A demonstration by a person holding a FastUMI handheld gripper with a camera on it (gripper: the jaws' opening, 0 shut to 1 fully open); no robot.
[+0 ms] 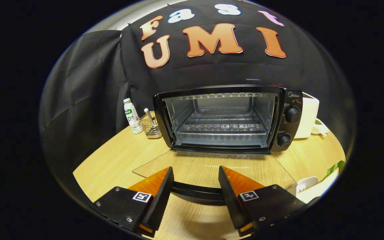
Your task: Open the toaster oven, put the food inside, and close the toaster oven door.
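A black toaster oven (228, 118) stands on the wooden table beyond my fingers. Its glass door (208, 168) lies folded down flat toward me, so the cavity and its wire rack (221, 126) show, with nothing on the rack. The door's black handle (195, 193) runs crosswise between my two fingers. My gripper (194, 176) is open, one finger on each side of the handle's middle, neither pressing on it. Two control knobs (291, 115) sit on the oven's right panel.
Left of the oven stand a white bottle (132, 116) and a small wire basket (152, 127). A white appliance (306, 115) stands at the oven's right, with a small dish (320, 126) behind it. Something white (306, 183) and green (335, 166) lies near the table's right edge.
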